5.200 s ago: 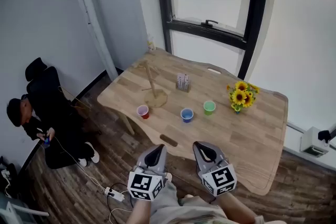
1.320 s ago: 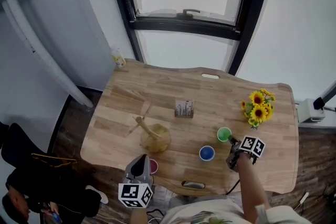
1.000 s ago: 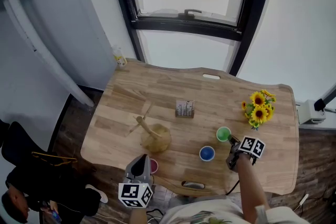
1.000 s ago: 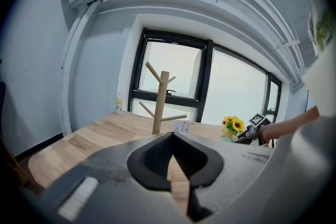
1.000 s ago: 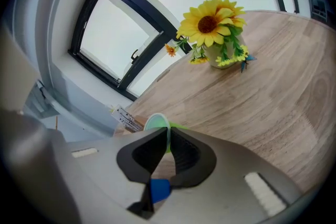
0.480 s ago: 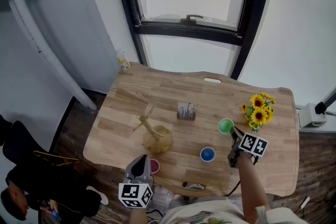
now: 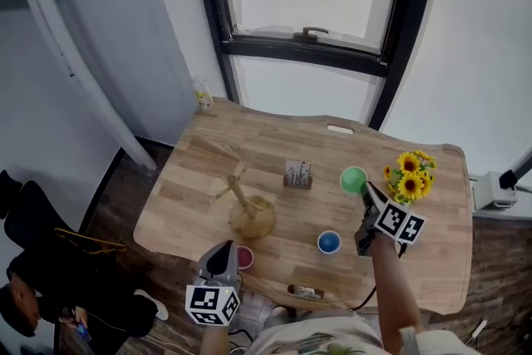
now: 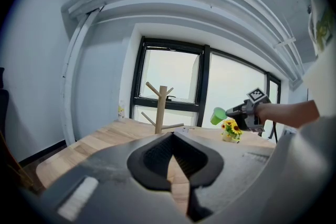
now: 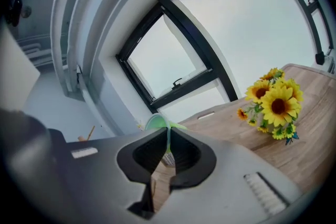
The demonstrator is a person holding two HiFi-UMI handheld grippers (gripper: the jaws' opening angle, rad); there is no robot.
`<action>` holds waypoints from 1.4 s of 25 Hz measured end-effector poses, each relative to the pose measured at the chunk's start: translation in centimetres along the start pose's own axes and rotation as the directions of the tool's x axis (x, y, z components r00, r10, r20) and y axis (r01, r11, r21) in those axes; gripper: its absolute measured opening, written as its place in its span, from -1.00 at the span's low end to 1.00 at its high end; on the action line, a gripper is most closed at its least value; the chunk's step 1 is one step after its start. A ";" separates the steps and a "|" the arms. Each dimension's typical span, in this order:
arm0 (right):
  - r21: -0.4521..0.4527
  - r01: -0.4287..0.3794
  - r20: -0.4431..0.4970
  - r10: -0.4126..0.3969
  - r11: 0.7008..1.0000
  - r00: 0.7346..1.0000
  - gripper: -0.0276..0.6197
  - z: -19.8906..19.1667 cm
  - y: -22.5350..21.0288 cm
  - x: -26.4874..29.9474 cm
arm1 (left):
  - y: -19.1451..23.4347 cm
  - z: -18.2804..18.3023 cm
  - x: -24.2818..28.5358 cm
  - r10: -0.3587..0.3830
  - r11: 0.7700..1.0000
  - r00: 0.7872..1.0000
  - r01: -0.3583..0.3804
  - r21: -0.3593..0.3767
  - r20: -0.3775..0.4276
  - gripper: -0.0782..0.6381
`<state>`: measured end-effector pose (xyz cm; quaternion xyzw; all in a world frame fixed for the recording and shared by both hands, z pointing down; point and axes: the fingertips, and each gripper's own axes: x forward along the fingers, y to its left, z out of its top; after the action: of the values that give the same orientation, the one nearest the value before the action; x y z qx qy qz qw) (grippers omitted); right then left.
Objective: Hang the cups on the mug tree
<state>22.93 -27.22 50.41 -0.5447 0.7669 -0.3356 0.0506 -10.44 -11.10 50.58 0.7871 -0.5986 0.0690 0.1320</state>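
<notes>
Nearest the person, the left gripper hangs over the near edge of the wooden table. Its jaws are pressed together at the tips with nothing between them, and its cube carries only black-and-white square patterns. Just beyond its tips a pink cup stands upright, showing only its coloured inside. To the right a blue cup stands the same way, and a small dark object lies by the table's near edge. Further right, the right gripper pinches the thin wall of the green cup, which it holds in the air clear of the table. In the left gripper view this cup is tilted off upright, its long axis slanting down and away from the gripper toward the mug tree. I cannot tell which way its mouth faces. The mug tree stands on its round base left of centre, well apart from the green cup, its trunk upright and its pegs angled up and outward. Behind it sits a small printed card holder, its print too small to read. Sunflowers fill a small vase near the right edge. A small bottle stands at the far left corner, below the dark-framed window.
</notes>
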 end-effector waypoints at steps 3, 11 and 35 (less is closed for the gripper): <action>-0.028 -0.045 0.018 0.046 0.999 0.999 -0.86 0.9 2.5 0.6 | 0.0 0.3 -0.2 0.003 1.000 1.000 -0.003 0.001 0.007 -0.77; -0.091 -0.128 0.015 0.130 0.988 0.991 -0.85 1.8 7.2 2.4 | -0.1 0.9 -1.0 0.017 1.000 1.000 -0.017 -0.002 0.025 -0.78; -0.256 -0.283 -0.074 0.273 0.924 0.959 -0.86 0.4 17.3 7.5 | -0.1 0.0 -4.0 0.078 0.997 0.997 -0.078 -0.030 0.022 -0.78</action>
<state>6.23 -30.76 42.42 -0.4259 0.8750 -0.2297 0.0105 -11.42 -7.41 49.52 0.7619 -0.6312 0.0562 0.1339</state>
